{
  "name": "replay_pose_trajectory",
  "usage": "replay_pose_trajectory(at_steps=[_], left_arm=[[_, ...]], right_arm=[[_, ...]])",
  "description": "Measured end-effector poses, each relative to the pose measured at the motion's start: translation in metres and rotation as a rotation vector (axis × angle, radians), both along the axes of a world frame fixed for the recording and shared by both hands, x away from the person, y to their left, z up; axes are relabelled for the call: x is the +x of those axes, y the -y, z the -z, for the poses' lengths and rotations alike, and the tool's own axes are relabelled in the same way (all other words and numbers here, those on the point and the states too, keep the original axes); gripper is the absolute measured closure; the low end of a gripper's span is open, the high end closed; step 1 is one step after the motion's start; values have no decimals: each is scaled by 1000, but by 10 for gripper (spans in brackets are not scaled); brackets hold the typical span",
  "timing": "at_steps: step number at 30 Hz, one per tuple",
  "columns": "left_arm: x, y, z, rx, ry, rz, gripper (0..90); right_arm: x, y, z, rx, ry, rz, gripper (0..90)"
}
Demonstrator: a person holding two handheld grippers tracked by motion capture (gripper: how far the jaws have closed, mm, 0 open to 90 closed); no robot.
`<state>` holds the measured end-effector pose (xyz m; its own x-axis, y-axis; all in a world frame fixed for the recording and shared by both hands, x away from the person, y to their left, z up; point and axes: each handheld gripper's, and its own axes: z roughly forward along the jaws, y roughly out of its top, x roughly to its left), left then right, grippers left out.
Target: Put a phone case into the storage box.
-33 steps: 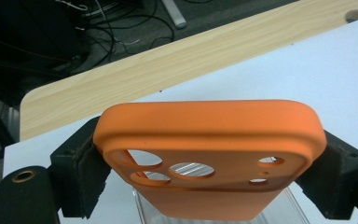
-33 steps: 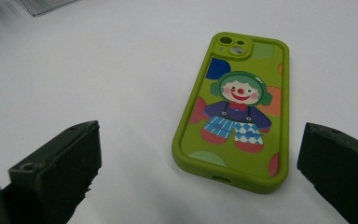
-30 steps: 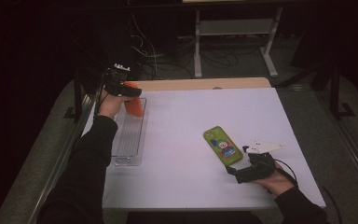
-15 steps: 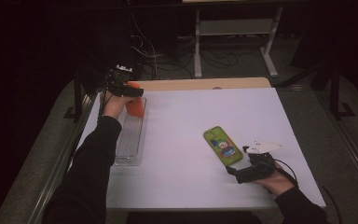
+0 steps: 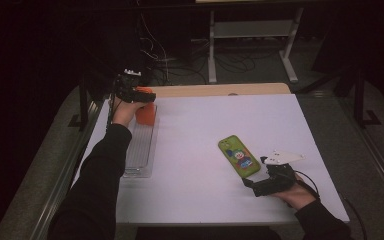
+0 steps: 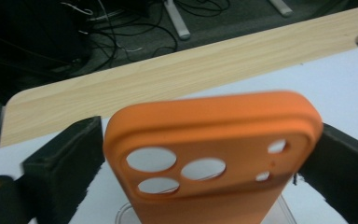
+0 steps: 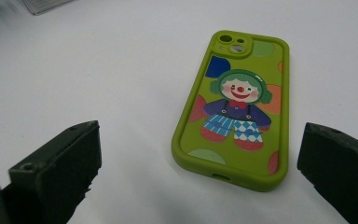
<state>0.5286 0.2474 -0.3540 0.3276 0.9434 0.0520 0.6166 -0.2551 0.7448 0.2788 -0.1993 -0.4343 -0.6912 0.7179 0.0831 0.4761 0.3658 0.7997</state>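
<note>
- The left gripper (image 6: 205,154) has its fingers (image 6: 63,161) either side of the orange phone case (image 6: 214,154). The right one touches the case's edge, while a thin gap shows at the left one; the jaws have just been opening, so this looks to me like a release rather than a firm grip.
- The case stands upright, camera cut-outs uppermost, its lower end in the clear plastic tray (image 5: 139,150) by the counter's (image 5: 205,125) left edge, near the far left corner; upright probably suits slotting it into the tray.
- The right gripper (image 7: 200,182) holds its fingers (image 7: 58,163) wide apart with nothing between them, resting low near the counter's near right corner.
- Just ahead of those fingers the green clown phone case (image 7: 235,107) lies flat, picture side up, untouched; in my judgement it is lined up as the next thing to pick.
</note>
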Motion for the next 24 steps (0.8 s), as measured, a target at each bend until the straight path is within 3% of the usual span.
replay_pose_trajectory(at_steps=[5, 10, 14, 24], left_arm=[[0, -1, -1, -26, 17, -13, 14], [-2, -5, -5, -10, 23, -11, 14], [-7, -10, -12, -26, 39, -8, 14], [-27, -14, -28, -82, 21, 101, 14]], right_arm=[[0, 0, 0, 0, 0, -1, 0], [0, 0, 0, 0, 0, 0, 0], [0, 0, 0, 1, -1, 1, 0], [2, -1, -1, 4, 2, 2, 0]])
